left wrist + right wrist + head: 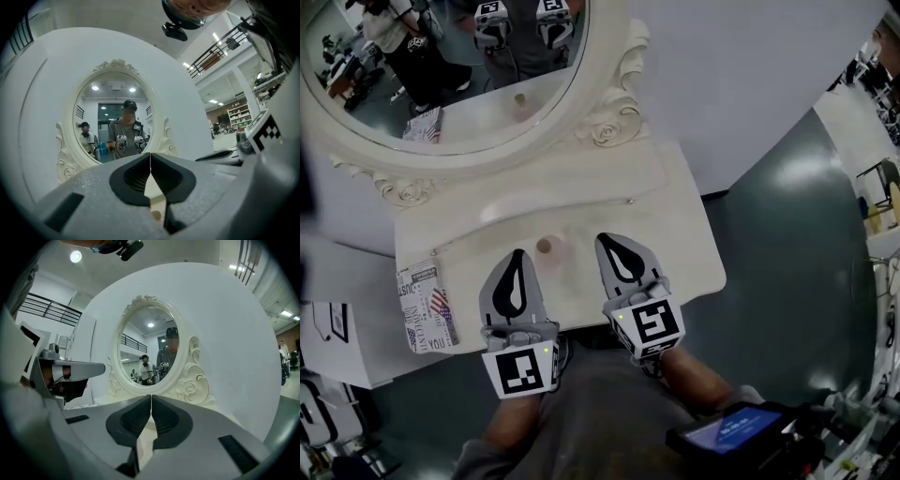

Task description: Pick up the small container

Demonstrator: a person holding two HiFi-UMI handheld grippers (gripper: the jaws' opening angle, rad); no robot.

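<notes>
One small container (544,247) upright on the dressing table (675,244), round top upward.

Bare tabletop (670,248) surrounds the small container (544,247); the mirror frame (607,129) stands behind.

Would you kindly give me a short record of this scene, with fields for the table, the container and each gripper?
surface: white vanity table with an oval mirror
small container: on the table, between the two gripper tips, touched by neither
left gripper: shut, empty
right gripper: shut, empty
printed packet: at the table's left edge
</notes>
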